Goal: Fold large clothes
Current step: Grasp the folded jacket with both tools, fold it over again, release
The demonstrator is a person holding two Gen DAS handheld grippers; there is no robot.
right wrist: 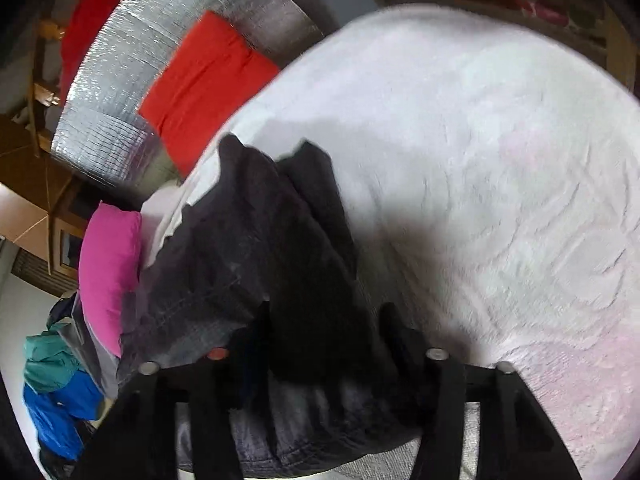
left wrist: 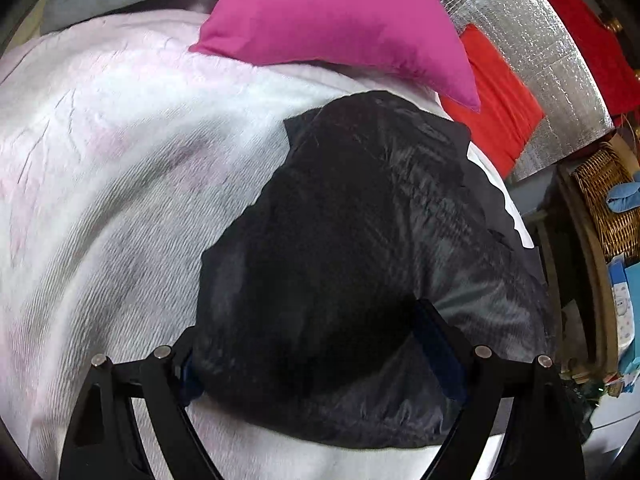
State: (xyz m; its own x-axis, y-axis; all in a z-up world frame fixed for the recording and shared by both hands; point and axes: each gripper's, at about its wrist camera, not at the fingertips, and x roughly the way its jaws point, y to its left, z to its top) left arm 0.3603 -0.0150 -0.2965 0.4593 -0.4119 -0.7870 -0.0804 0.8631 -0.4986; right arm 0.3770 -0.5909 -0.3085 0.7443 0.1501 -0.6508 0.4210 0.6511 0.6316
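Observation:
A black shiny garment (left wrist: 352, 248) lies bunched on a white bedspread (left wrist: 120, 168). My left gripper (left wrist: 316, 356) stands wide open right over its near edge; the cloth bulges between the fingers, and the right finger's blue pad (left wrist: 436, 344) rests against it. In the right wrist view the same garment (right wrist: 256, 248) hangs folded and draped from between the fingers. My right gripper (right wrist: 316, 344) has its fingers spread with cloth bunched between them; the fingertips are buried in the dark fabric, so the grip is unclear.
A pink pillow (left wrist: 332, 16) lies at the head of the bed, a red cushion (left wrist: 496, 96) against a silver foil panel (left wrist: 560, 80). A wicker basket (left wrist: 608, 200) stands at the right. Blue and green clothes (right wrist: 56, 384) are piled beside the bed.

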